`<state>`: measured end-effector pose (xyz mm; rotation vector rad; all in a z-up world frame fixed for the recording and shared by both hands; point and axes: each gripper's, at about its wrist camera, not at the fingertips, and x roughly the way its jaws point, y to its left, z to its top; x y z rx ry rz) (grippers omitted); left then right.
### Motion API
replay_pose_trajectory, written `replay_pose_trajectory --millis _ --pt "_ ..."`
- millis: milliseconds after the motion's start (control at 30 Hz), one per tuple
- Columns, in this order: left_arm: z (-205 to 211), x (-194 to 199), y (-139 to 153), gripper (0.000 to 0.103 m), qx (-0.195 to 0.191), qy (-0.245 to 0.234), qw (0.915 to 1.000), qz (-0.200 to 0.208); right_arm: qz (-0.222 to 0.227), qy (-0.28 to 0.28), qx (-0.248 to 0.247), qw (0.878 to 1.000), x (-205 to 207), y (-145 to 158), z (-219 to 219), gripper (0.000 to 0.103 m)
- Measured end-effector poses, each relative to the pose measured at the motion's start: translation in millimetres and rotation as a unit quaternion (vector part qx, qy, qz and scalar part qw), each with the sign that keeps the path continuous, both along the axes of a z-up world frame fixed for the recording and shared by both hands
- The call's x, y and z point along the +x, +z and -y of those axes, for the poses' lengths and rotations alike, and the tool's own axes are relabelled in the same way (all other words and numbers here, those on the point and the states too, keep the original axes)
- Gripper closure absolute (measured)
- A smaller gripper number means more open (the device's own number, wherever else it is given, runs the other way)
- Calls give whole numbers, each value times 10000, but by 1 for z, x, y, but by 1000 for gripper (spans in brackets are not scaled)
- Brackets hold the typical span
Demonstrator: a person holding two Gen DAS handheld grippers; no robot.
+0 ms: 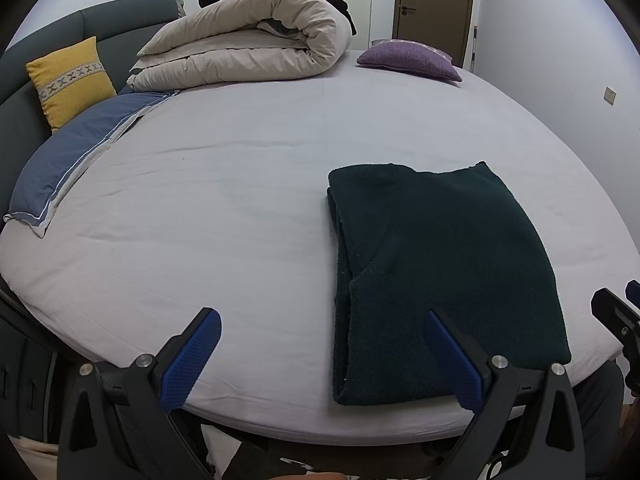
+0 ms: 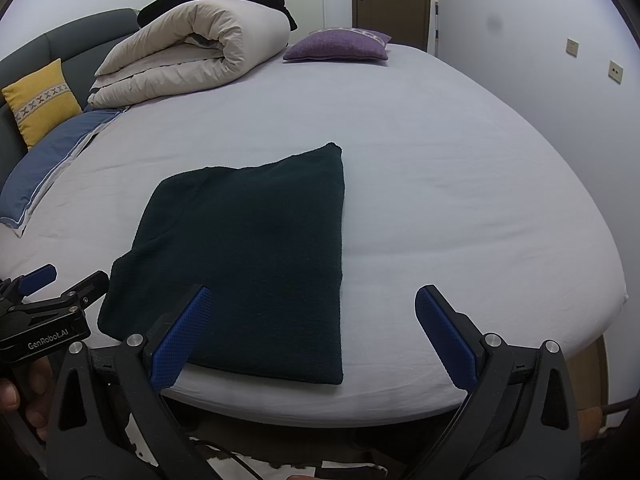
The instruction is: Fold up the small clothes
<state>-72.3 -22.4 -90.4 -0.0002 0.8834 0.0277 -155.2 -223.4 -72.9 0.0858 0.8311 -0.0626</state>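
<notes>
Open tongs (image 1: 322, 354), folded sweater (image 1: 436, 272), duvet (image 1: 248, 46) beyond.

Home bedroom: bed (image 1: 240, 200), rolled duvet (image 1: 248, 40)

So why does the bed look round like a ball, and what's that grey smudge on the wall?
Left wrist view: the fisheye lens bends the flat grey bed sheet into a dome, with dark corners. Right wrist view: same bulge, and the faint grey smudge may be dirt on the lens or a wall mark; cannot tell.

Dim, even light; heavy fisheye warp
</notes>
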Motion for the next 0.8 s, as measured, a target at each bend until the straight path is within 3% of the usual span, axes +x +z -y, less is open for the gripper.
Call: replay_pose_trajectory --millis 800 --pt "4 0 1 0 3 9 10000 11 -4 12 27 10000 -2 5 -7 0"
